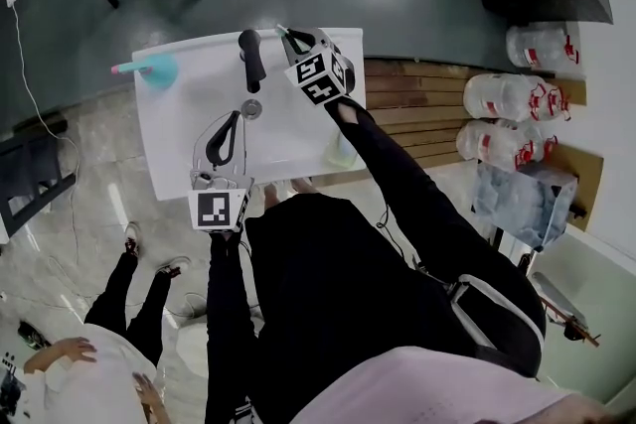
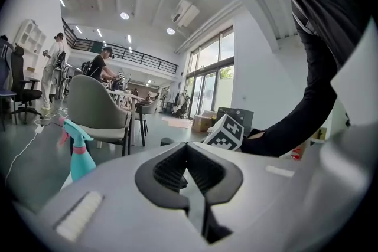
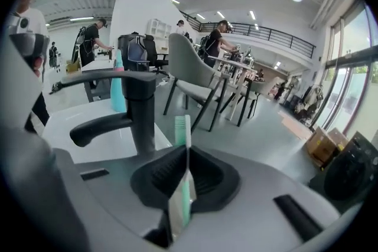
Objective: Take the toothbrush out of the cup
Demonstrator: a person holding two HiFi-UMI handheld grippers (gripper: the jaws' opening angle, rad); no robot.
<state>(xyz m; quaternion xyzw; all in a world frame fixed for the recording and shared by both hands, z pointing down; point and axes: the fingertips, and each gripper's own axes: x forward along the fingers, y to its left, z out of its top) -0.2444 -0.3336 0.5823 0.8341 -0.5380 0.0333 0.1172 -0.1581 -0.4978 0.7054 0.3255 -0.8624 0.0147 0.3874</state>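
Nearest the head camera, the person's black sleeves (image 1: 388, 174) are seen reaching forward over a white sink (image 1: 189, 114), one gripper carried at the end of each.

The toothbrush (image 3: 182, 133) is held in the right gripper (image 3: 186, 150), above the far edge of the sink and just beside the black tap (image 3: 140, 109). Its teal and white handle is run back between the jaws, and the bristle head is left standing out past their tips. It was probably taken by the handle because that is the part that would have stood clear of the cup's rim.

What appears to be the cup (image 1: 343, 152), pale and see-through, is seen at the near right edge of the sink, partly covered by the right sleeve. The toothbrush is well apart from it, so the removal itself can be judged done, with only the setting down left.

The right gripper's jaws are clamped on the handle, with the ribbed pads pressed against it on both sides; nothing else is touched by them.

The left gripper (image 2: 186, 146) is kept low over the basin, near the drain (image 1: 251, 109). Its jaws are brought together at the tips and nothing is held between them. It seems to be kept idle, out of the right gripper's way.

A teal spray bottle (image 1: 154, 70) is left at the far left corner of the sink, untouched.
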